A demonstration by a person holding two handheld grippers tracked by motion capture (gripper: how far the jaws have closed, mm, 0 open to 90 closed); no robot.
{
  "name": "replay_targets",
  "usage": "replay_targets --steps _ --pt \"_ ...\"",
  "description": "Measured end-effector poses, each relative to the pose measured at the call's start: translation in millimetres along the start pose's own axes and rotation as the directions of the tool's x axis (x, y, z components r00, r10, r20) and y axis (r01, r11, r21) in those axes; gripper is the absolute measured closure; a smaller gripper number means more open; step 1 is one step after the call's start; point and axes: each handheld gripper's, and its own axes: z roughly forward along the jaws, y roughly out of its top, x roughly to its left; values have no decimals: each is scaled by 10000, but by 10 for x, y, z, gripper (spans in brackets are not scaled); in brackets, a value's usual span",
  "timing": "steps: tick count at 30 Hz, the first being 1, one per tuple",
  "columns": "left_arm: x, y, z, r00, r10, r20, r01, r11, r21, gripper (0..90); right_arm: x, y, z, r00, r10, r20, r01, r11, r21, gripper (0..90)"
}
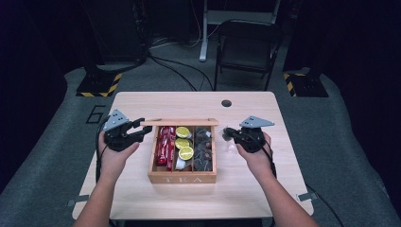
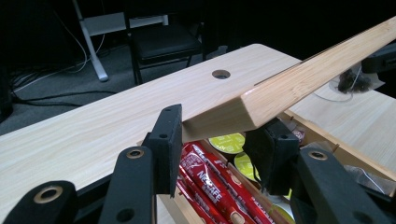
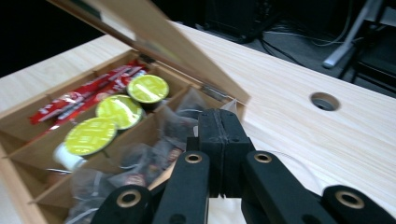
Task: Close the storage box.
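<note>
Work looks partly done: the left gripper (image 1: 137,128) clamps the lid (image 1: 179,122) corner, propping open the box (image 1: 182,178) at the desk's (image 1: 142,101) middle, while the right gripper (image 1: 228,134), jaws closed, seemingly pinches a tea bag (image 1: 231,135) just right of the box, which judging by this is not yet placed or carried clear. The left gripper view shows jaws straddling the lid edge; the right gripper view shows pods (image 3: 119,111), red sticks (image 3: 79,99) and bags inside.
</note>
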Motion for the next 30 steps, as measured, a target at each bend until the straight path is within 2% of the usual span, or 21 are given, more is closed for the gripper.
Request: replay_targets --steps 10,17,30 --pt "-1 0 0 10000 7 -4 -7 10000 2 566 -198 -52 -33 9985 173 528 -177 9998 74 900" --pt "-6 -2 2 10000 -6 -46 6 10000 -31 566 -243 -100 13 9972 270 693 -291 9992 286 900" --pt "-6 -3 0 10000 19 -42 -19 10000 -8 566 -281 -133 167 9964 79 846 -143 9971 749 899"
